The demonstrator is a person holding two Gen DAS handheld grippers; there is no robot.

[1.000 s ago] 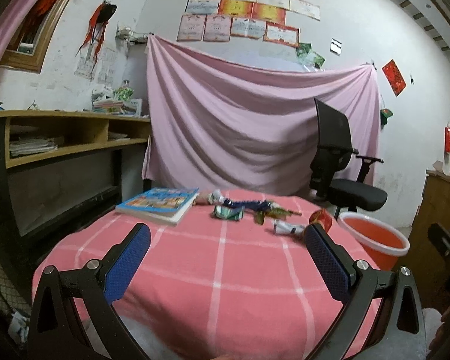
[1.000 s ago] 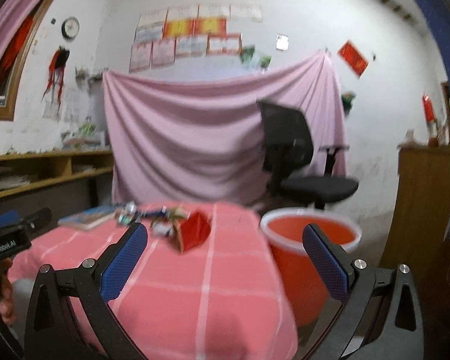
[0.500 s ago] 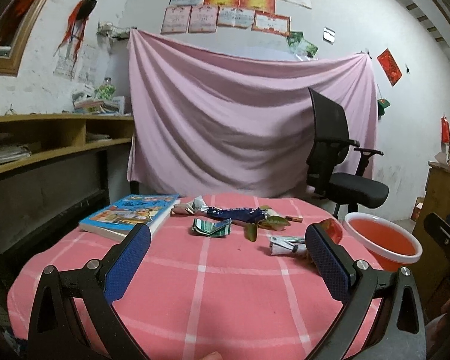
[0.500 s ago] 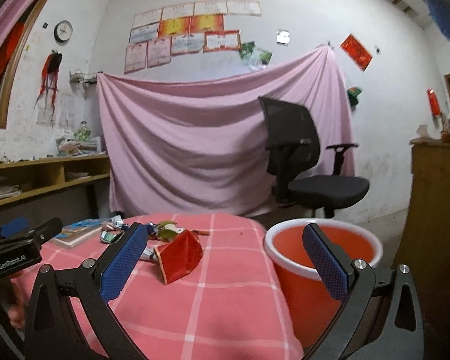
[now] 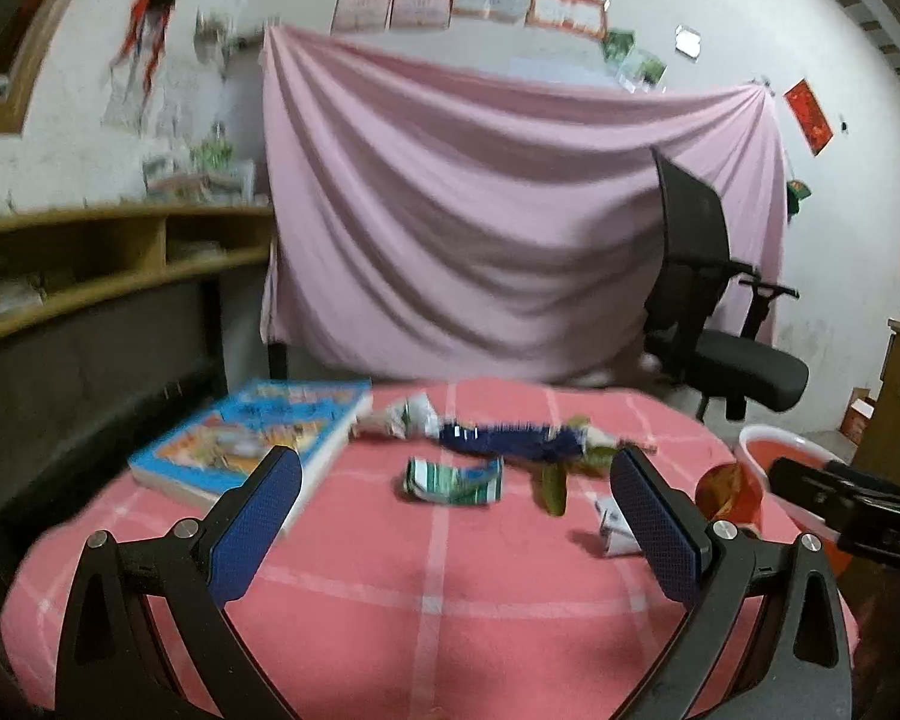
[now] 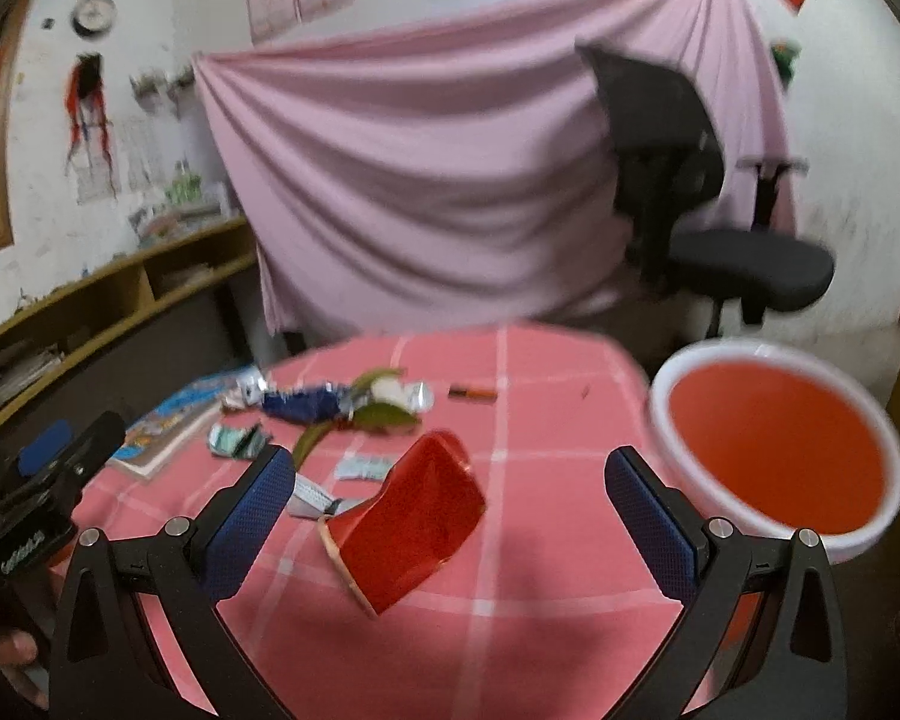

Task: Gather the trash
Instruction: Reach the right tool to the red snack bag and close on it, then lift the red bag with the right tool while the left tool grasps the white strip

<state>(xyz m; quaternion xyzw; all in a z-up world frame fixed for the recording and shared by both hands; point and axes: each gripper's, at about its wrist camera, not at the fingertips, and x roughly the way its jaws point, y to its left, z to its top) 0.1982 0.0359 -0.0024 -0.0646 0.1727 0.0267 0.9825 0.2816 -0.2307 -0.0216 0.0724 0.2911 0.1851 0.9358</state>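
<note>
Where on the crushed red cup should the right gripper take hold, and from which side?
Across the flattened body of the red cup, near its middle, coming from the near table edge where the right gripper already frames it with jaws open. The cup lies tipped and squashed, so its narrow flanks likely fit between the pads.

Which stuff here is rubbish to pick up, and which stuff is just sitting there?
For the job:
red crushed cup
green-and-white wrapper
dark blue wrapper
green peel
small white packet
orange bucket, probably for the trash

Just lying about:
picture book
office chair
pink sheet
wooden shelf
</note>
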